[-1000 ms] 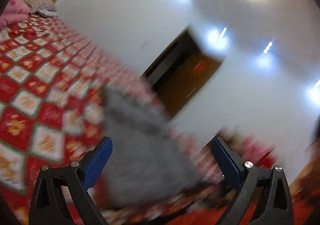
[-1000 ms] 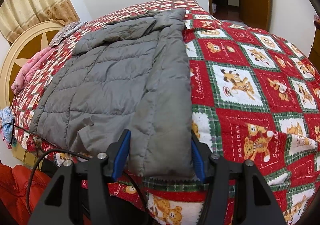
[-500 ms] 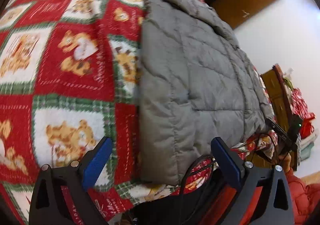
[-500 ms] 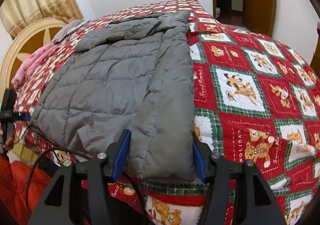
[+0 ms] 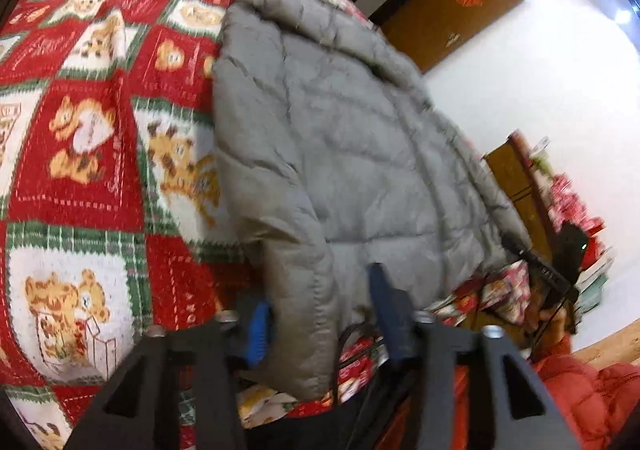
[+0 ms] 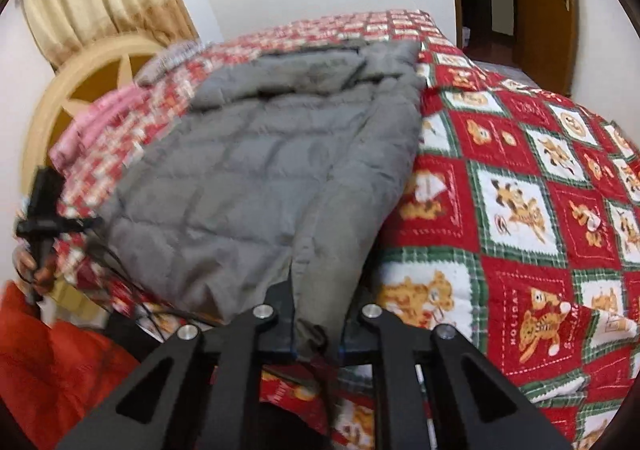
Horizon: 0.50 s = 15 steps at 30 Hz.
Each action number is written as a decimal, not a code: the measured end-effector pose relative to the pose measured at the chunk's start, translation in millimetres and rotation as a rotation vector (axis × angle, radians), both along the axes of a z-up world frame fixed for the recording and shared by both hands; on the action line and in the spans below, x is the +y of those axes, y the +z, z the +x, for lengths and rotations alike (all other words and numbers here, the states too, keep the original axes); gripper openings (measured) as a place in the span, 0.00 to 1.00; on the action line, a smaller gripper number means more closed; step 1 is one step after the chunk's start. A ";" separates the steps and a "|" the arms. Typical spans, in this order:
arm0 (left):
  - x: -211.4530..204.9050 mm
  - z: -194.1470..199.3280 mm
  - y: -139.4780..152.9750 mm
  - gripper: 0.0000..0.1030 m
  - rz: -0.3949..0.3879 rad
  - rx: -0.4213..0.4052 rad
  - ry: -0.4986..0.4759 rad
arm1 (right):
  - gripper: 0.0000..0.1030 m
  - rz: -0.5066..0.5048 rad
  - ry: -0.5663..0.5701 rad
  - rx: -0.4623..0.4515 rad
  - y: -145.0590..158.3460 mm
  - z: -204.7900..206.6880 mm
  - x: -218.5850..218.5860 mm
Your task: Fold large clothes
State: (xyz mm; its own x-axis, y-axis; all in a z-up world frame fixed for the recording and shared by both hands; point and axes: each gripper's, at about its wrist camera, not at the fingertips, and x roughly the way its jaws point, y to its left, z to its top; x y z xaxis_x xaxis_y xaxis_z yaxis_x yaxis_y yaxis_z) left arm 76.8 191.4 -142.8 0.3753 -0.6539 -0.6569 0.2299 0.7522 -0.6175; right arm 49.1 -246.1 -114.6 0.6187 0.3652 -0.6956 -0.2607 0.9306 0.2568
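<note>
Two grippers, one hem: you have both on the near edge of the grey jacket, which lies lengthwise on the bed with its collar end far from you and its hem hanging slightly past the bed's near side. That overhang is why the corners can be pinched without digging into the quilt.

Your right gripper is closed tight on the hem corner by the jacket's right edge; the fabric bunches into a narrow fold between the fingers. Your left gripper has just been closing, and the other hem corner sits between its fingers, which look pressed into the padded fabric (motion blur makes the contact on the far finger less sure). In the right view the left gripper shows small at the left edge, which fits a grip at opposite ends of the hem.

Holding both corners keeps the hem straight, so the lower half can likely be carried up toward the collar as one flat panel. The padding is thick and slippery-looking, so a shallow pinch may slide off when you lift. A black cable hangs just beside the left fingers; watch that it does not catch.
</note>
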 end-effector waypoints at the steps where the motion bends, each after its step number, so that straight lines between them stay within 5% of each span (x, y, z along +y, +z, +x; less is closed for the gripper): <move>1: 5.7 -2.4 8.7 0.18 -0.037 -0.030 0.017 | 0.15 0.044 -0.004 -0.013 5.5 -1.0 -3.9; 5: 14.8 -4.0 42.7 0.16 -0.128 -0.153 0.043 | 0.15 0.229 -0.010 -0.060 25.8 -1.8 -18.4; 11: 12.1 -18.3 89.9 0.06 -0.221 -0.296 0.020 | 0.15 0.377 -0.018 -0.081 41.3 -0.2 -24.8; 13: 5.0 -23.8 106.1 0.06 -0.188 -0.339 -0.003 | 0.15 0.393 -0.011 -0.087 45.5 -2.1 -26.5; 15: -7.8 -19.8 111.1 0.06 -0.071 -0.360 -0.015 | 0.15 0.350 -0.012 -0.101 49.9 -4.1 -21.6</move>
State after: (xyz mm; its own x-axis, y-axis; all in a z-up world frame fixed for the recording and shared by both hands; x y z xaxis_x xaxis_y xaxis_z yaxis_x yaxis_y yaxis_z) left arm 57.0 183.6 -31.7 0.5641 -0.7003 -0.4374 0.4526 0.7053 -0.5457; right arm 45.0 -267.7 -64.8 0.6835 0.5626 -0.4651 -0.2907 0.7942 0.5335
